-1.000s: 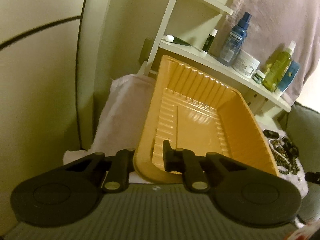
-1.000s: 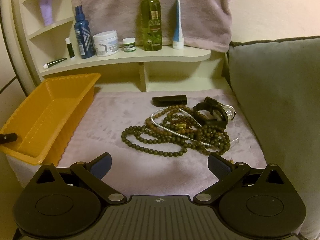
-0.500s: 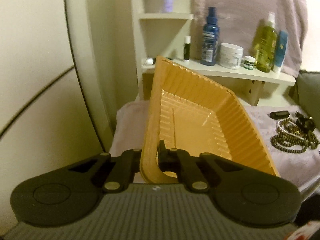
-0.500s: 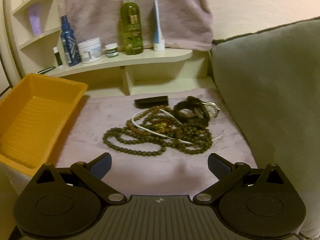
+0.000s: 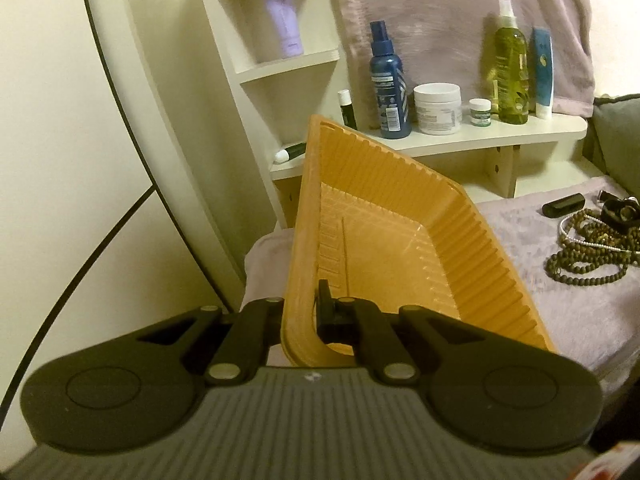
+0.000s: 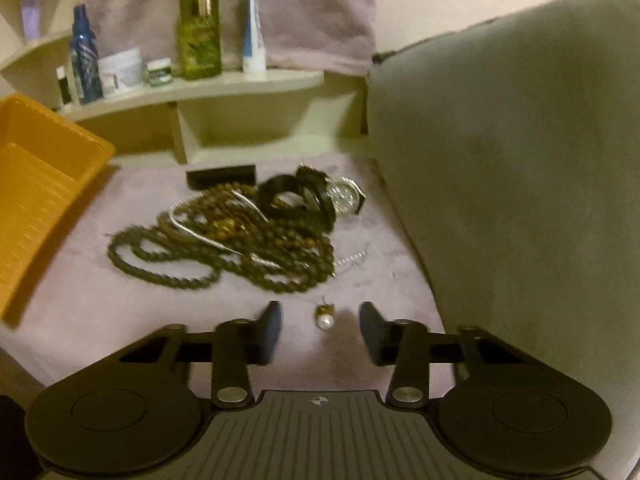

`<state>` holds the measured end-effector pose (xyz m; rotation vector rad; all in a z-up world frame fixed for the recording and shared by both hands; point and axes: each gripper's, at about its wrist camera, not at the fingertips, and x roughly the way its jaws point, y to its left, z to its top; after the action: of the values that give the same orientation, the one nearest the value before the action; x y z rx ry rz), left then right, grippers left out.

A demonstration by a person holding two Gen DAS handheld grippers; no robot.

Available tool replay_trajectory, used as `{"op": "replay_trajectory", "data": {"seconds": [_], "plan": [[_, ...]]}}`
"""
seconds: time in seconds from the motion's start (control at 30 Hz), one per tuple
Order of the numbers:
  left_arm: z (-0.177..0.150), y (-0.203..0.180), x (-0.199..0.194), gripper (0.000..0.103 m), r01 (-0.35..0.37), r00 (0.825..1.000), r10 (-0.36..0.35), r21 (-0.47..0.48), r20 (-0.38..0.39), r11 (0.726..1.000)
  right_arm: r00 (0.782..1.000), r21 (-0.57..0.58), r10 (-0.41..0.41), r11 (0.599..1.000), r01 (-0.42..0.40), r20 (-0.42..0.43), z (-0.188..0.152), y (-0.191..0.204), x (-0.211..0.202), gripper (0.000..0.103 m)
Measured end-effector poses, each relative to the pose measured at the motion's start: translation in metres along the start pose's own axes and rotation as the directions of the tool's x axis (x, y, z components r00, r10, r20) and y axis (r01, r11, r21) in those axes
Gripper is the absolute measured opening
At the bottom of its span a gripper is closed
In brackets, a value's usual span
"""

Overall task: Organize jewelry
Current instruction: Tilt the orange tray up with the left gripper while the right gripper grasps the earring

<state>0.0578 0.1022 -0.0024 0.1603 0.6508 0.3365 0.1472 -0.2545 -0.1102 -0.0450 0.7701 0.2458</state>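
Everywhere mauve plush cloth (image 6: 120, 300), cream shelving (image 5: 460, 144).

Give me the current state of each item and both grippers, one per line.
left gripper: shut on the orange tray's rim
orange tray: empty, tilted
right gripper: open, jaws just closing around the pearl earring, pads not touching it
pearl earring: loose on the cloth
bead necklaces: tangled pile
wristwatch: lying at the pile's edge
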Motion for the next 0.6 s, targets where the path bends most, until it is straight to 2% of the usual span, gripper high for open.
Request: {"op": "replay_trajectory", "data": {"seconds": [0.07,0.2,0.33,0.6], "plan": [[0.001,-0.002,0.000,0.004,-0.003,1.000,0.003,0.003,0.000,1.000,1.000,0.001,0.008,1.000,-0.008,-0.004,-0.002,-0.001,0.004,0.028],[0.004,-0.006,-0.002,0.004,-0.009,1.000,0.009,0.011,0.002,1.000,1.000,-0.009,0.005,1.000,-0.005,0.005,-0.002,-0.001,0.006,0.023],[0.005,-0.008,-0.004,0.004,-0.010,1.000,0.010,0.022,0.005,1.000,1.000,0.001,0.007,1.000,-0.007,0.002,0.001,-0.004,0.009,0.010],[0.006,-0.007,-0.004,0.005,-0.008,1.000,0.008,0.022,0.002,1.000,1.000,-0.009,0.016,1.000,-0.015,0.025,0.009,0.001,-0.003,0.010]]}}
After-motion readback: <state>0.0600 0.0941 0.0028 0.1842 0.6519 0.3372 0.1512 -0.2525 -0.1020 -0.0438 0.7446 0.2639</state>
